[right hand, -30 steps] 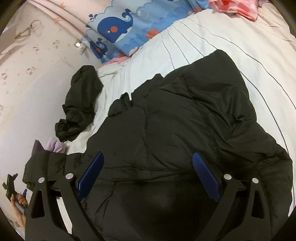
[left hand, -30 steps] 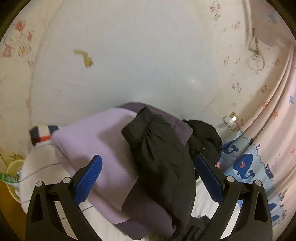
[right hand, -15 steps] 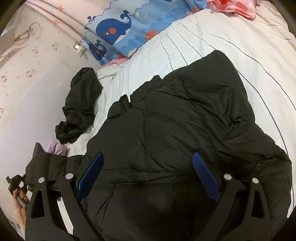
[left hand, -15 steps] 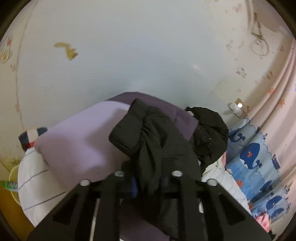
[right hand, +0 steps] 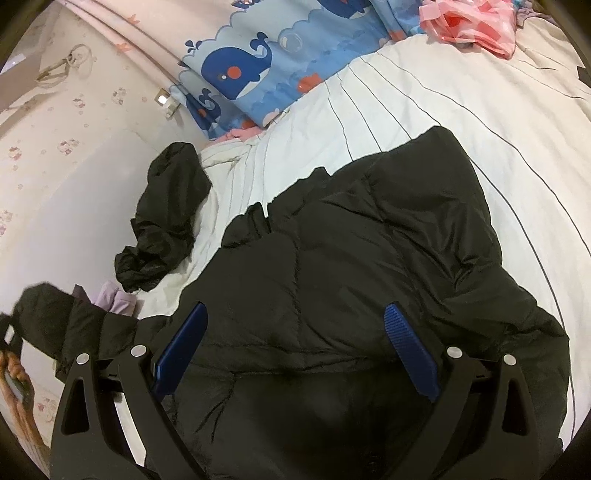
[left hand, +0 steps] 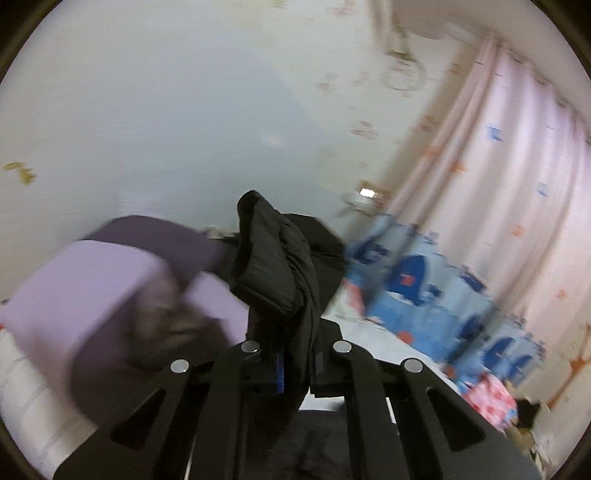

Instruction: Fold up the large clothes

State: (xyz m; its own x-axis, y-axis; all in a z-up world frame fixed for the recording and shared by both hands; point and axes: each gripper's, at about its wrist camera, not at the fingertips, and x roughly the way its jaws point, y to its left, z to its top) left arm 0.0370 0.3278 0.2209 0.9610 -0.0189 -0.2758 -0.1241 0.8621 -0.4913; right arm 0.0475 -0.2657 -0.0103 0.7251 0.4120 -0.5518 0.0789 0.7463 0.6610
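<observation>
A large black puffer jacket (right hand: 369, 280) lies spread on the white striped bed sheet (right hand: 461, 96). My right gripper (right hand: 295, 347) is open and hovers just above the jacket's body. My left gripper (left hand: 293, 369) is shut on the jacket's black sleeve (left hand: 277, 266), and the cuff stands up above the jaws. The same sleeve (right hand: 62, 321) shows lifted at the left edge of the right wrist view.
A purple pillow (left hand: 92, 291) lies left of the sleeve. A small crumpled black garment (right hand: 166, 218) sits by the wall. A blue whale-print blanket (right hand: 280, 62), a pink cloth (right hand: 476, 26) and pink curtains (left hand: 517, 184) are at the far side.
My left gripper closed on the jacket sleeve and has lifted it, swinging right. My right gripper has stayed open over the jacket.
</observation>
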